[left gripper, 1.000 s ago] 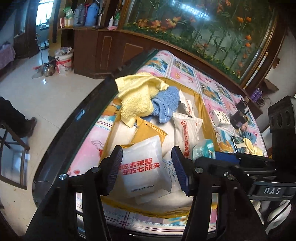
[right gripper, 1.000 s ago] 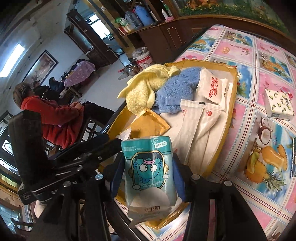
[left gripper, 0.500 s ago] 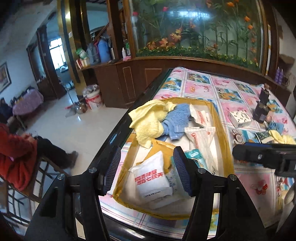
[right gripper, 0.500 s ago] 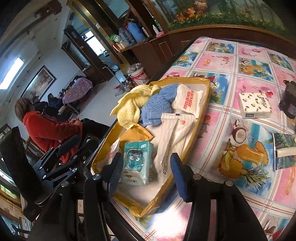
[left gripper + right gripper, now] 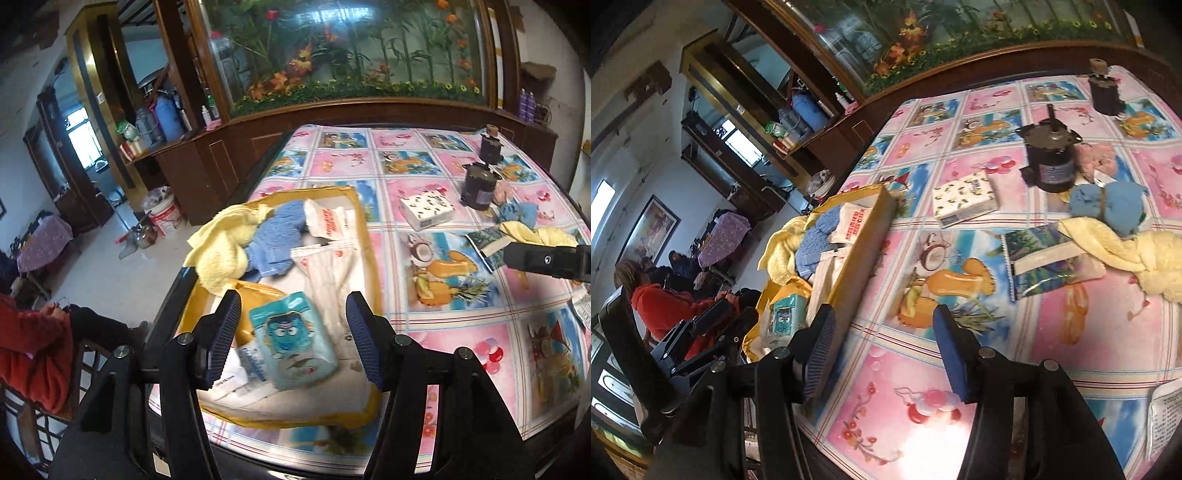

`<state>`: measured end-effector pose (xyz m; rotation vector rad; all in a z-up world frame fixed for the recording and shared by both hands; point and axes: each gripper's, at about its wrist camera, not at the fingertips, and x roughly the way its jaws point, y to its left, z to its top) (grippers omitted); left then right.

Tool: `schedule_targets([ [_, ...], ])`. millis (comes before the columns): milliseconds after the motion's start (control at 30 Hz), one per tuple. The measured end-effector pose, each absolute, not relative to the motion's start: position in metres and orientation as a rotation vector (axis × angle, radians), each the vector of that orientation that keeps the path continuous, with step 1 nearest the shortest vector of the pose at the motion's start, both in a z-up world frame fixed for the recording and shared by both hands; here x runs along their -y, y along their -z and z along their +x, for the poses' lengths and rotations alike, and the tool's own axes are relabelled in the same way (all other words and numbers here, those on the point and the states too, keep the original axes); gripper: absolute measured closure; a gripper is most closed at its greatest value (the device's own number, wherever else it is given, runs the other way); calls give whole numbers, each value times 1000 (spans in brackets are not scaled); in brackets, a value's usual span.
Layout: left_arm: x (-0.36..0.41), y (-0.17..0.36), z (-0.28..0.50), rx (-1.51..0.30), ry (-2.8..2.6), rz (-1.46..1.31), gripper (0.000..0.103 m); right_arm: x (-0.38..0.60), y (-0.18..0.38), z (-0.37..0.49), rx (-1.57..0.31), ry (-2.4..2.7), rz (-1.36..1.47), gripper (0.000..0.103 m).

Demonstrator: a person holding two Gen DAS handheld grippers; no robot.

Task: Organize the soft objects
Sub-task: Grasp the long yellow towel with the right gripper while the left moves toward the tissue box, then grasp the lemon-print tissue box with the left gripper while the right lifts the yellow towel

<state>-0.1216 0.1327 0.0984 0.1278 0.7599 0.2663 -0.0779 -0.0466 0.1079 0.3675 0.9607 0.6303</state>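
Blur is smearing the near part of both wrist views, so the print on the packets is staying unreadable. The yellow tray is sitting at the left edge of the patterned tablecloth, and its near rim is being cut off behind the left gripper. Inside it, a yellow towel and a blue towel are lying bunched at the far end, white packets are lying in the middle, and a teal tissue pack is lying at the near end, partly covering flat paper beneath.

The left gripper is hanging above the tray with its jaws standing well apart; the teal pack is showing between them but is lying loose in the tray, untouched. The right gripper is hanging over the bare cloth just right of the tray, its jaws having just been opening, with nothing between them. To the far right, a second blue towel and a second yellow towel are lying touching each other on the cloth, beside a flat printed packet.
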Motion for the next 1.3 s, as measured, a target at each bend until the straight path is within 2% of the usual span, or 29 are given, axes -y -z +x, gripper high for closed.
schedule_targets([
  [533,-87,-87,-107,-820,-170,206,43,167,-104,-70,-895,-417,480,48],
  [700,-89,-85,-105,-828,-119,145,43,202,-113,-52,-881,-278,403,48],
  [1000,-87,-94,-117,-794,-35,123,44,189,-83,12,-1021,-188,245,48],
  [1167,-88,-95,-119,-788,11,111,44,165,-68,-12,-1174,-480,346,47],
  [1300,-82,-89,-112,-808,64,69,44,161,-86,-36,-1106,-482,262,47],
])
